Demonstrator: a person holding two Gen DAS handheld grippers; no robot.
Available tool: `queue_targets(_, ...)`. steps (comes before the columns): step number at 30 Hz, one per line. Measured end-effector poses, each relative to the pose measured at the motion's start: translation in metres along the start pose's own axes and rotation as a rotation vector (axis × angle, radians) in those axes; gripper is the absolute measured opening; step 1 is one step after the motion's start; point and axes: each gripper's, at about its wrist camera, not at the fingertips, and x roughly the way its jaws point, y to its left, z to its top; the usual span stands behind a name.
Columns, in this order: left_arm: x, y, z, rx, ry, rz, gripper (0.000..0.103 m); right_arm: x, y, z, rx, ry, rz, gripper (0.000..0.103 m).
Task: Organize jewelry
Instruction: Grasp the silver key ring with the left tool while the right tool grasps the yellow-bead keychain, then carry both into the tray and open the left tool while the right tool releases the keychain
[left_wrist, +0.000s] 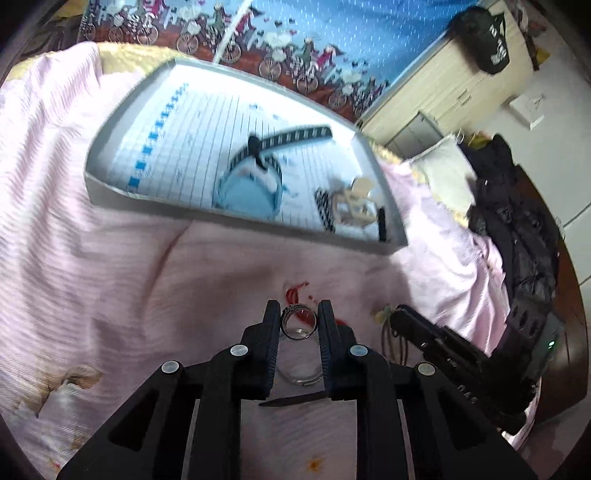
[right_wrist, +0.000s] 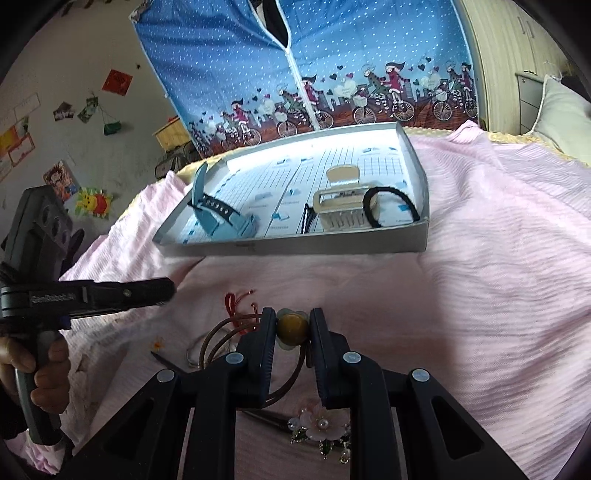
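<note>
On the pink bedspread (right_wrist: 480, 295), a silver ring (left_wrist: 298, 322) is pinched between the fingers of the left gripper (left_wrist: 298, 317), just short of the grey tray's (right_wrist: 295, 248) near wall. An amber bead (right_wrist: 293, 326) on a brown cord is clamped by the right gripper (right_wrist: 293, 325) (a flower hairpin (right_wrist: 321, 424) lies beneath it).

A yellow bead (right_wrist: 292, 327) on a brown cord (right_wrist: 218, 334) is clamped by the right gripper (right_wrist: 293, 325) above the pink blanket (right_wrist: 461, 295); a grey tray (right_wrist: 295, 248) is seen beyond.
</note>
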Motion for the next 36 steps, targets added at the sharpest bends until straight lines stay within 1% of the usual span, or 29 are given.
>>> queue_targets(3, -0.009, 0.002, 0.008, -0.012, -0.049, 0.007, 0.016, 0.000, 0.000, 0.009, -0.003, -0.037, -0.013, 0.018)
queue_targets(5, -0.013, 0.004, 0.015, -0.019, -0.086, 0.006, 0.016, 0.006, 0.001, 0.023, -0.002, -0.071, -0.041, 0.018)
queue_targets(7, -0.016, 0.007, 0.023, -0.022, -0.111, -0.001, 0.016, 0.014, 0.002, 0.038, -0.006, -0.109, -0.043, 0.018)
queue_targets(9, -0.017, 0.010, 0.033, -0.019, -0.150, 0.011, 0.016, 0.025, 0.005, 0.052, -0.015, -0.135, -0.043, 0.018)
queue_targets(11, -0.015, 0.015, 0.041, -0.017, -0.176, 0.025, 0.016, 0.039, 0.007, 0.066, -0.031, -0.141, -0.048, 0.018)
queue_targets(14, -0.012, 0.030, 0.052, -0.037, -0.201, 0.049, 0.016, 0.064, 0.011, 0.083, -0.063, -0.114, -0.078, 0.018)
queue_targets(16, -0.006, 0.038, 0.058, -0.038, -0.215, 0.082, 0.016, 0.078, 0.014, 0.092, -0.092, -0.099, -0.099, 0.018)
queue_targets(19, 0.003, 0.048, 0.062, -0.035, -0.219, 0.147, 0.017, 0.091, 0.018, 0.097, -0.120, -0.082, -0.107, 0.018)
queue_targets(23, 0.023, 0.059, 0.063, -0.029, -0.182, 0.211, 0.017, 0.104, 0.019, 0.095, -0.137, -0.032, -0.119, 0.018)
queue_targets(29, 0.036, 0.067, 0.062, -0.067, -0.154, 0.229, 0.017, 0.109, 0.014, 0.090, -0.115, -0.006, -0.120, 0.019)
queue_targets(30, 0.037, 0.067, 0.062, -0.075, -0.145, 0.238, 0.021, 0.109, 0.013, 0.090, -0.111, -0.005, -0.122, 0.019)
queue_targets(31, 0.037, 0.067, 0.065, -0.080, -0.137, 0.243, 0.031, 0.109, 0.014, 0.090, -0.110, -0.003, -0.119, 0.018)
queue_targets(32, 0.035, 0.066, 0.065, -0.078, -0.137, 0.237, 0.037, 0.108, 0.014, 0.091, -0.113, -0.001, -0.119, 0.019)
queue_targets(33, 0.032, 0.064, 0.065, -0.075, -0.145, 0.238, 0.049, 0.107, 0.015, 0.091, -0.118, -0.001, -0.121, 0.020)
queue_targets(34, 0.028, 0.061, 0.066, -0.074, -0.158, 0.248, 0.064, 0.106, 0.016, 0.091, -0.123, -0.003, -0.128, 0.024)
queue_targets(35, 0.021, 0.059, 0.065, -0.074, -0.182, 0.260, 0.073, 0.104, 0.017, 0.092, -0.126, -0.008, -0.130, 0.026)
queue_targets(36, 0.015, 0.056, 0.064, -0.075, -0.205, 0.263, 0.087, 0.101, 0.017, 0.093, -0.125, -0.016, -0.129, 0.034)
